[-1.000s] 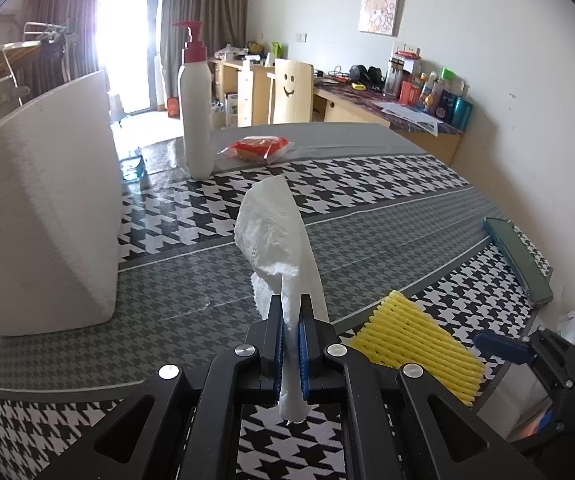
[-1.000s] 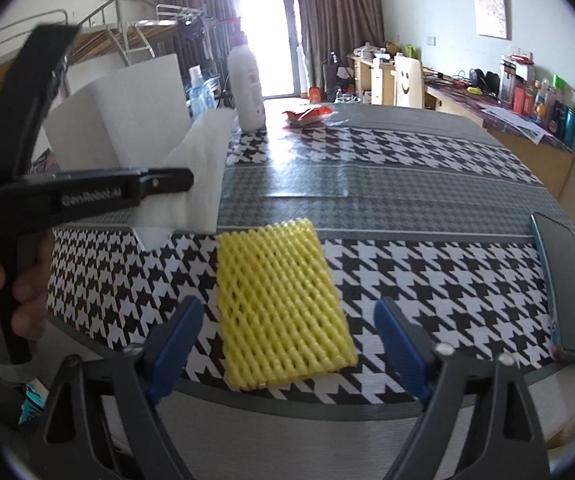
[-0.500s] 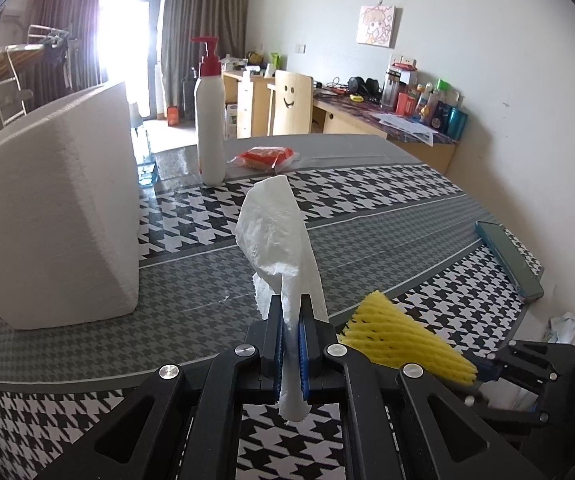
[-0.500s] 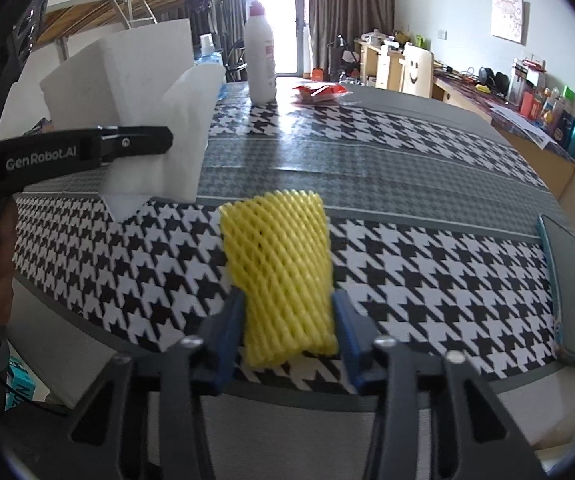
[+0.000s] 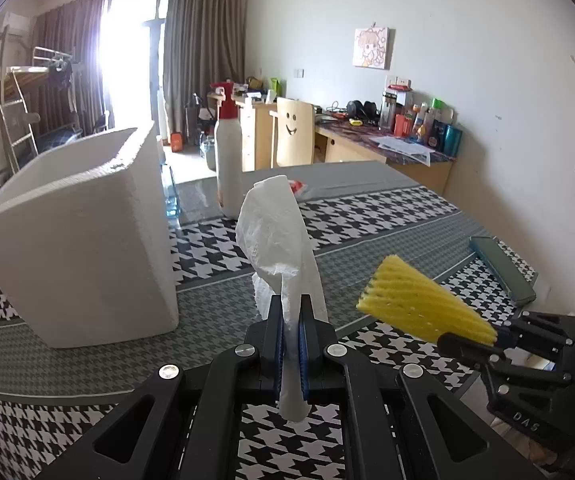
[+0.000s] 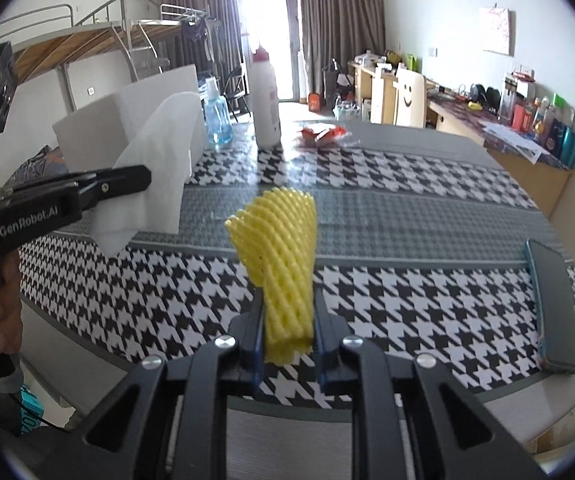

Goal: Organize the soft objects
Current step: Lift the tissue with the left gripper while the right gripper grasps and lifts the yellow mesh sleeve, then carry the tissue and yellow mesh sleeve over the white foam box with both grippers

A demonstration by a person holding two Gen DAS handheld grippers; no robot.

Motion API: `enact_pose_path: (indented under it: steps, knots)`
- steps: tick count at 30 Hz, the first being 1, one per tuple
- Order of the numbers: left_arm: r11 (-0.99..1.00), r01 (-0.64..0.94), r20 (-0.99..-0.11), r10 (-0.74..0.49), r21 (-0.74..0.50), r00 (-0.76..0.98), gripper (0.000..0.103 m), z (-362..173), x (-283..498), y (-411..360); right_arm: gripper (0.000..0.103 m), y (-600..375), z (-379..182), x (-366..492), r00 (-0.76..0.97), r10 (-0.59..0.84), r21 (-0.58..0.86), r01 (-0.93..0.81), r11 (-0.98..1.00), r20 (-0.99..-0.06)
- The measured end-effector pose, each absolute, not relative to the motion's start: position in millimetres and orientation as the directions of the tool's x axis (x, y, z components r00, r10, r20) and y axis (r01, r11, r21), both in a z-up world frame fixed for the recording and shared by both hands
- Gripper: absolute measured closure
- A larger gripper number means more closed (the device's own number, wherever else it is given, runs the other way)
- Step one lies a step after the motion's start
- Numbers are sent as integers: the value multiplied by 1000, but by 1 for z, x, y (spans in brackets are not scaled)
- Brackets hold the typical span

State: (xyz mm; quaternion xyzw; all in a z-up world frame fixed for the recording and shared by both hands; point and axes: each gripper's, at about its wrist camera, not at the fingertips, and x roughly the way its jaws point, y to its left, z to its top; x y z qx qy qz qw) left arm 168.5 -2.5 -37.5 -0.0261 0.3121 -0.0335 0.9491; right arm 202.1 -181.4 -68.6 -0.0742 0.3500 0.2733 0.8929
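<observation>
A: The left hand-held gripper [image 5: 291,344] is clamped tight on a crumpled white paper tissue [image 5: 277,240], which stands up limp above the desk [image 5: 387,216].

B: And the right hand-held gripper [image 6: 287,332] is closing, squashing a yellow foam mesh sleeve [image 6: 279,248], springy and ribbed, clear of the desk.

A: Both probably head for that open white foam box [image 5: 83,236] on the left.

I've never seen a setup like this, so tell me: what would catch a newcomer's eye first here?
Probably the bright yellow foam fruit net, lifted above the black-and-white houndstooth tablecloth with the right gripper closing on it. Beside it, the left gripper pinches a crumpled white paper tissue that stands up like a flag. At the table's left sits a large open white foam box.
</observation>
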Motion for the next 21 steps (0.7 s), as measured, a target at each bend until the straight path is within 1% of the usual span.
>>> enact_pose_path:
  steps: [5,21]
  knots:
    - [998,42,-571,-66,-55,818,96,-31,164,-1,80,-176,-54,194,638,444,52,-536,843,-629]
    - [1000,10,-494,-4,9,869,96,-3,157,3,79,-162,-21,195,663,486,60,-556,829,-570]
